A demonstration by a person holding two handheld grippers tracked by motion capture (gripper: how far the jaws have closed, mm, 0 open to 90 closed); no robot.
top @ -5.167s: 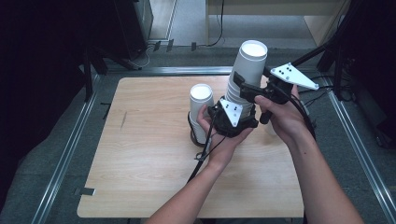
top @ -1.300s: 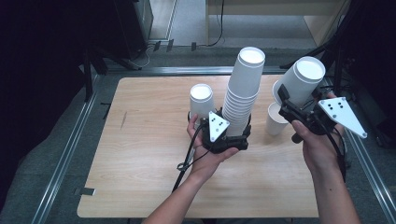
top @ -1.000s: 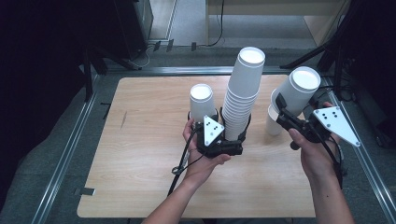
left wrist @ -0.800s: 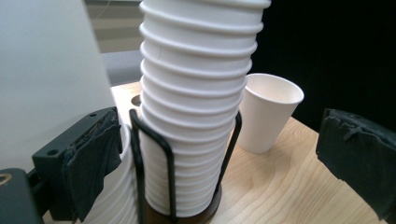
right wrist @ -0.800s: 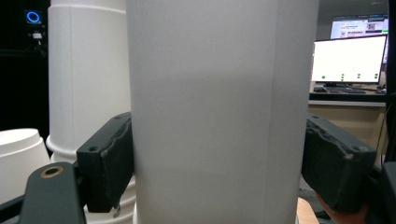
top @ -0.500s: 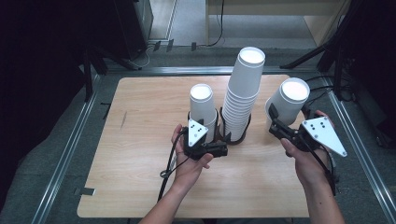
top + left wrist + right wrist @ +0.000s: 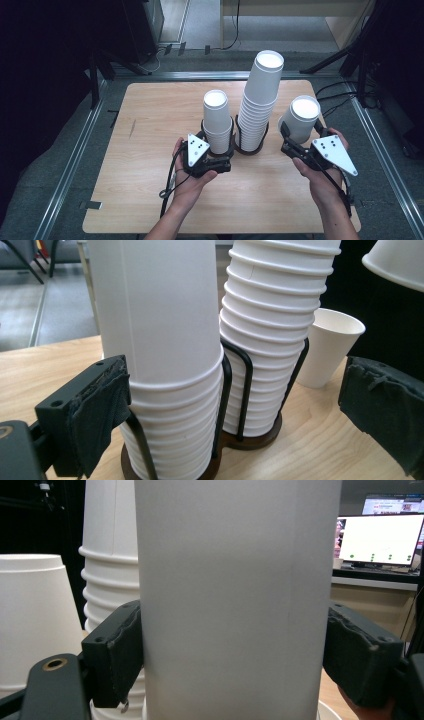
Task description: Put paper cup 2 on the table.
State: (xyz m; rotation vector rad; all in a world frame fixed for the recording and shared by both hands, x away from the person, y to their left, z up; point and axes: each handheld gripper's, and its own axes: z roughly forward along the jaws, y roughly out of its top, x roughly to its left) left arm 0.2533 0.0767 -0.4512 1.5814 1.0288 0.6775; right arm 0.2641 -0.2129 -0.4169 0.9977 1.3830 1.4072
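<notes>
Right gripper (image 7: 292,141) clamped on upturned paper cup (image 7: 300,119), pads pressed to both cup walls, cup just above single upright cup (image 7: 327,347) on table (image 7: 150,165). Left gripper (image 7: 226,161) jaws apart, short cup stack (image 7: 217,122) in wire holder close ahead, left pad beside it. Tall stack (image 7: 258,100) between grippers.

Two cup stacks in wire holders (image 7: 250,146): short stack (image 7: 217,121) left of tall stack (image 7: 260,95). Two single cups right of it: one gripped (image 7: 300,119), one standing (image 7: 330,345).
</notes>
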